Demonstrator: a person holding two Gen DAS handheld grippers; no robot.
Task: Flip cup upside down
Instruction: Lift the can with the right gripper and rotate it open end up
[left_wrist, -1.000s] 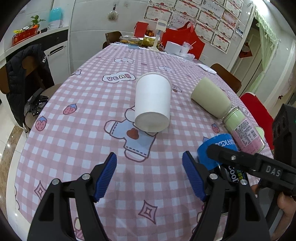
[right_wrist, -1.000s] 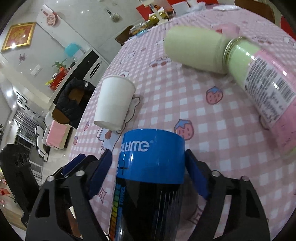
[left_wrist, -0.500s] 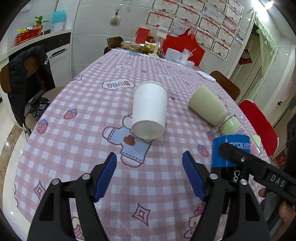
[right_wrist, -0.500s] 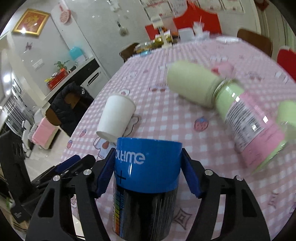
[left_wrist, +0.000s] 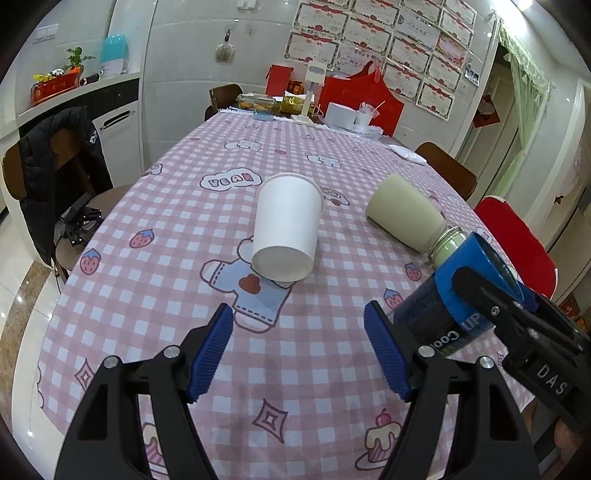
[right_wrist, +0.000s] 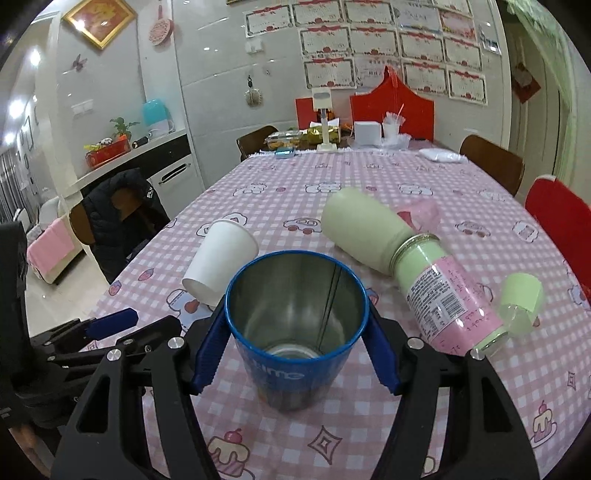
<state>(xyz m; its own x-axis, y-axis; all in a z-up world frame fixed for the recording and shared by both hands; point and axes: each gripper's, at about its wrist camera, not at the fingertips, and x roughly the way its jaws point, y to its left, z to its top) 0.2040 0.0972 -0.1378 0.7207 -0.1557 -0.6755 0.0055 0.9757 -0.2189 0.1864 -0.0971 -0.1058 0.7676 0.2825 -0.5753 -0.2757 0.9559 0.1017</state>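
The right gripper (right_wrist: 295, 328) clamps its jaws on the blue metal cup (right_wrist: 295, 314), tilted above the checked desk (left_wrist: 166, 236) for turning over, while the left gripper (left_wrist: 297, 347) hangs released, holding nothing.

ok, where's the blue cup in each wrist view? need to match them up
Left wrist: blue cup at right edge, tilted, clamped in the right tongs.
Right wrist: blue cup at bottom centre between the tongs' pads, open mouth toward the camera.
Shared landmark: the white paper cup lying on its side, left of the blue cup in both views.
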